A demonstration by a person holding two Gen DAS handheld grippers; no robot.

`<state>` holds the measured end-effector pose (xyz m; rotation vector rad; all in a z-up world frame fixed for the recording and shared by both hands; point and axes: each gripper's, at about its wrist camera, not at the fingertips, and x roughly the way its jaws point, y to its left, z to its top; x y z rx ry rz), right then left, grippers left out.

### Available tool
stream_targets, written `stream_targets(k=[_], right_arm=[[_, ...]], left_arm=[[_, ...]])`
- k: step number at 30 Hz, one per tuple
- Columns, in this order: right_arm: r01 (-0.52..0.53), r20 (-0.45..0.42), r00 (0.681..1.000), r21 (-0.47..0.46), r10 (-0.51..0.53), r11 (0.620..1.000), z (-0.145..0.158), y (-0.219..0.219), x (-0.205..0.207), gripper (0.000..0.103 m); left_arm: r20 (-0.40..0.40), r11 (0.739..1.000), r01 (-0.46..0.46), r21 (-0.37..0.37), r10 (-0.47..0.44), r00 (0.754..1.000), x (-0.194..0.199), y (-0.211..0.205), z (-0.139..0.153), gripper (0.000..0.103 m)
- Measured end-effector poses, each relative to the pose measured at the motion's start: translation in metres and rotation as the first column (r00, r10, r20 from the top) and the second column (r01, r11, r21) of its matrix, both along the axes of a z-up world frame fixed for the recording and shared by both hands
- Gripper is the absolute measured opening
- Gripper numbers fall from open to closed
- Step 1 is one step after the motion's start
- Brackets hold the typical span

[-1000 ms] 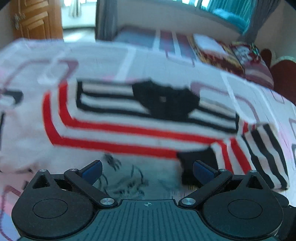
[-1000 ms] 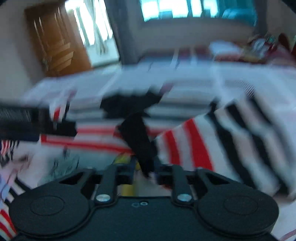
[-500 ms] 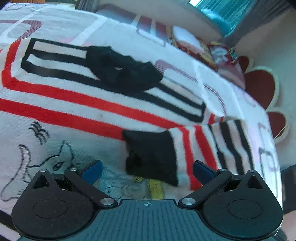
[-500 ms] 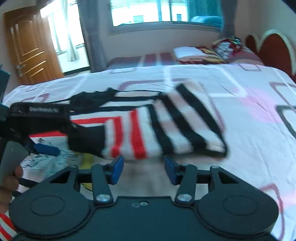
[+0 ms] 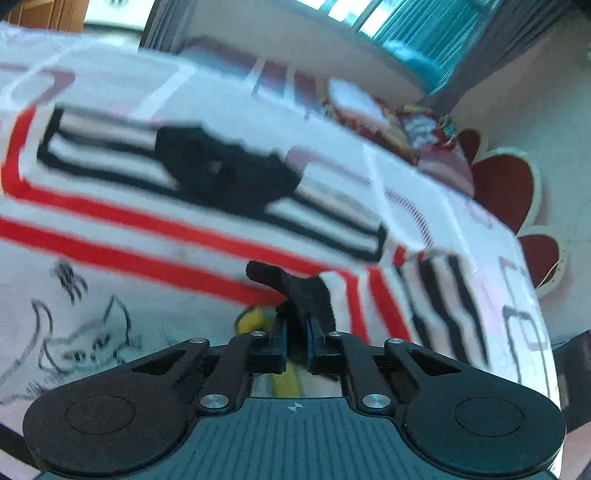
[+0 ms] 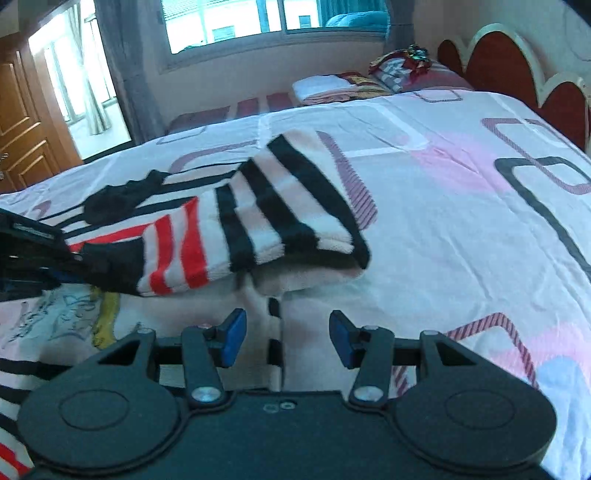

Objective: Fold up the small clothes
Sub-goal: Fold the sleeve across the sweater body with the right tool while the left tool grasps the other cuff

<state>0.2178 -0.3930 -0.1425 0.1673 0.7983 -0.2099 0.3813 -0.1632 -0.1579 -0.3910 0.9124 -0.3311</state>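
**Sleeve cuff pinched for the fold**

In the left wrist view, the left tongs (image 5: 295, 341) are seen closed tight on the black cuff (image 5: 308, 295) of the striped sleeve (image 5: 413, 295), which rises just ahead of the tips. The jaws have just been closing, with the cuff between them. The cuff is probably gripped so that the sleeve can be carried across the body of the small sweater (image 5: 140, 229). The sweater is spread flat ahead and to the left of the tongs, with its black collar (image 5: 225, 173) further away. The picture is blurred, so finer details cannot be told.

In the right wrist view, the right tongs (image 6: 287, 336) are held half open and nothing is between the blue pads (image 6: 233, 336). The sleeve lies ahead and to the left, already doubled over the sweater.

The sweater is laid on a bed sheet (image 6: 461, 206) with pink and grey shapes. A red headboard (image 6: 509, 62), a window (image 6: 236, 22) and a wooden door (image 6: 22, 125) are seen beyond.
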Motion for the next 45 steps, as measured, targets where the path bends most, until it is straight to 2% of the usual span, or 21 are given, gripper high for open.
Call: stream_targets(k=[3,7,11,14,16,19,21,23,27,29,30,32,34,37,40,43,45], right_arm=[[0.036,-0.017,0.999,0.007,-0.035,0.999,-0.003,-0.006,0.005,0.049],[0.015,-0.016,1.0,-0.011,-0.016,1.0,-0.004,-0.001,0.018,0.049],[-0.023,-0.015,1.0,-0.001,0.023,1.0,-0.006,0.008,0.035,0.045],[-0.057,-0.014,0.998,0.001,0.057,0.998,-0.008,0.017,0.043,0.031],[-0.05,-0.026,0.998,-0.034,0.049,0.998,-0.011,0.02,0.045,0.019],[-0.042,-0.035,0.998,0.017,0.043,0.999,-0.013,0.01,0.043,0.018],[-0.042,-0.044,0.998,-0.01,0.042,0.999,-0.015,0.007,0.04,0.016],[-0.036,-0.036,0.999,0.01,0.036,0.999,-0.017,0.001,0.035,0.015],[-0.046,-0.061,0.997,0.0,0.046,0.999,-0.01,0.004,0.032,0.018],[-0.054,-0.051,0.997,0.036,0.056,0.998,-0.002,0.002,0.027,0.023],[-0.056,-0.035,0.998,0.042,0.058,0.998,0.003,0.001,0.021,0.026],[-0.054,-0.007,0.999,0.047,0.054,0.997,0.013,-0.001,0.016,0.026],[-0.052,0.019,0.999,0.042,0.051,0.998,0.021,-0.003,0.02,0.026],[-0.072,0.031,0.997,0.062,0.071,0.995,0.023,-0.002,0.044,0.026],[-0.105,0.043,0.994,0.041,0.103,0.994,0.02,0.006,0.076,0.026],[-0.125,0.023,0.992,0.029,0.124,0.992,0.012,0.012,0.112,0.026],[-0.135,0.016,0.991,0.027,0.134,0.991,0.007,0.015,0.134,0.026]], left_arm=[[0.055,0.998,-0.049,-0.037,0.051,0.997,0.002,0.02,0.021,0.009],[0.109,0.991,-0.136,-0.005,0.136,0.985,0.009,0.068,0.039,0.009],[0.08,0.975,-0.205,0.081,0.198,0.977,0.011,0.106,0.022,0.009],[0.018,0.965,-0.221,0.143,0.221,0.975,0.004,0.122,-0.007,0.009],[-0.022,0.962,-0.227,0.154,0.233,0.972,0.005,0.125,-0.024,0.009],[-0.007,0.959,-0.225,0.174,0.23,0.973,0.005,0.118,-0.025,0.009],[0.005,0.959,-0.228,0.171,0.231,0.973,0.0,0.119,-0.019,0.009],[0.001,0.956,-0.241,0.167,0.245,0.97,-0.002,0.121,-0.016,0.009],[-0.001,0.951,-0.258,0.17,0.262,0.965,-0.012,0.126,-0.006,0.01],[0.014,0.938,-0.3,0.173,0.302,0.953,-0.02,0.134,0.003,0.009],[0.031,0.923,-0.337,0.186,0.338,0.941,-0.025,0.138,0.007,0.009],[0.051,0.909,-0.371,0.192,0.368,0.928,-0.028,0.145,0.014,0.009],[0.056,0.917,-0.356,0.181,0.352,0.934,-0.027,0.143,0.018,0.009],[0.071,0.943,-0.281,0.178,0.272,0.96,-0.018,0.121,0.019,0.009],[0.052,0.96,-0.191,0.205,0.184,0.982,0.0,0.091,0.006,0.01],[0.014,0.954,-0.135,0.267,0.136,0.991,0.017,0.071,-0.019,0.01],[0.057,0.946,-0.141,0.291,0.13,0.99,0.021,0.069,-0.025,0.009]])
